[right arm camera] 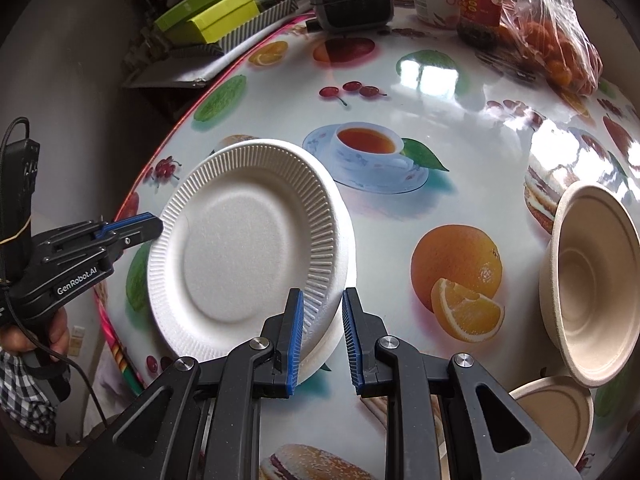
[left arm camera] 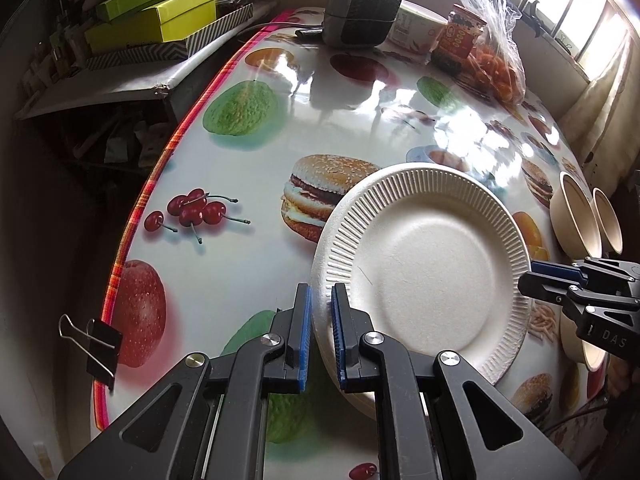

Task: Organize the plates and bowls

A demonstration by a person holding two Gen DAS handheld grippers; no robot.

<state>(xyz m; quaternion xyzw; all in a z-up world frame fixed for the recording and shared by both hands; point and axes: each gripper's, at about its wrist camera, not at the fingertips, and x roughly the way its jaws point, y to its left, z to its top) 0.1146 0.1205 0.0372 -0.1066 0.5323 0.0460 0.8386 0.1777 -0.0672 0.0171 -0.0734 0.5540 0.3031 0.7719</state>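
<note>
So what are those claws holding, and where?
The left gripper pinches the white plate by its ribbed rim; the right gripper sits at the opposite rim, grip unclear.

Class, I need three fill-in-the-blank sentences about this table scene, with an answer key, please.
1. The left gripper is shut on the rim of the round, ribbed ___ paper plate.
2. In the right wrist view, the fruit printed on the glossy tablecloth between that plate and the tan fibre bowl is an ___.
3. The metal binder clip on the tablecloth's edge is ___.

Missing words: white; orange; black.
</note>
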